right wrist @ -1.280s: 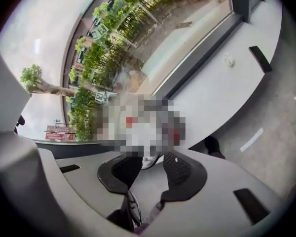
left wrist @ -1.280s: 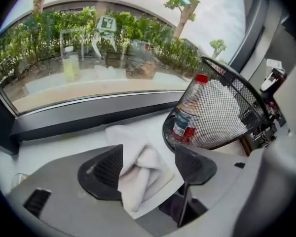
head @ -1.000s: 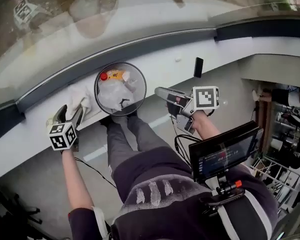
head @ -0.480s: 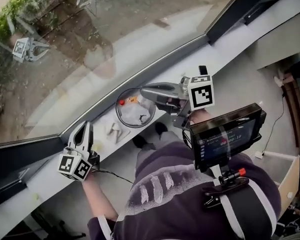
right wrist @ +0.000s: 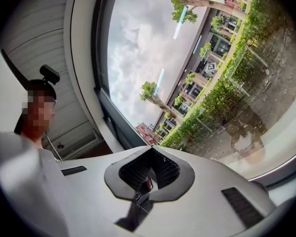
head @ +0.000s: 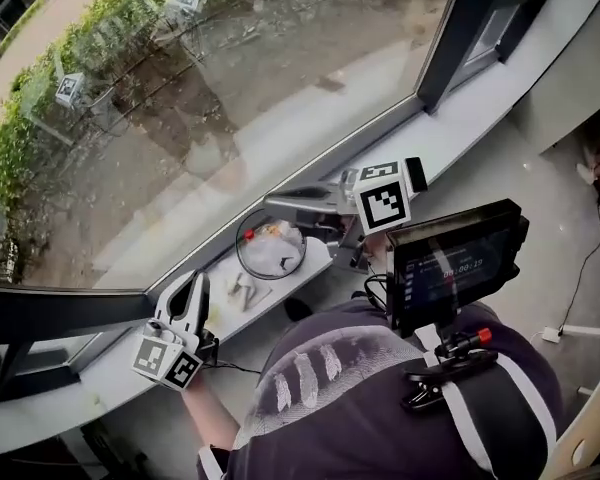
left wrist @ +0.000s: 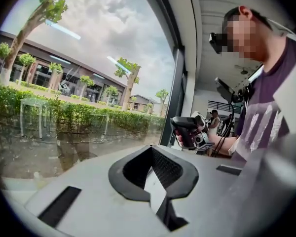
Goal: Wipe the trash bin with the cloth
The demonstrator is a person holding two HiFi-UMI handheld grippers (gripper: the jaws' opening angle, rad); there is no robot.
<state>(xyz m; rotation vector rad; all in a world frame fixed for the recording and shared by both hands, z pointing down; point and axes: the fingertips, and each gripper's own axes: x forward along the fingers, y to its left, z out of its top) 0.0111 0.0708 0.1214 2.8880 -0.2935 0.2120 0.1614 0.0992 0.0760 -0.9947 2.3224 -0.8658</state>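
Both grippers up off the sill, jaws closed together and empty.

The person's torso and a chest-mounted monitor [head: 450, 263] hide much of the grey floor [head: 540, 168]. The left gripper [head: 193, 286] hangs near the sill's lower end, and the right gripper [head: 275, 205] crosses the far rim of the trash bin [head: 238, 251], covering part of it. The round bin, lined with a clear bag, sits at the edge of the white window sill [head: 450, 128]; its walls are unseen from above. The crumpled cloth [head: 242, 290] lies just beside it, small and indistinct. Beyond the glass are gravel and a hedge [head: 40, 118].
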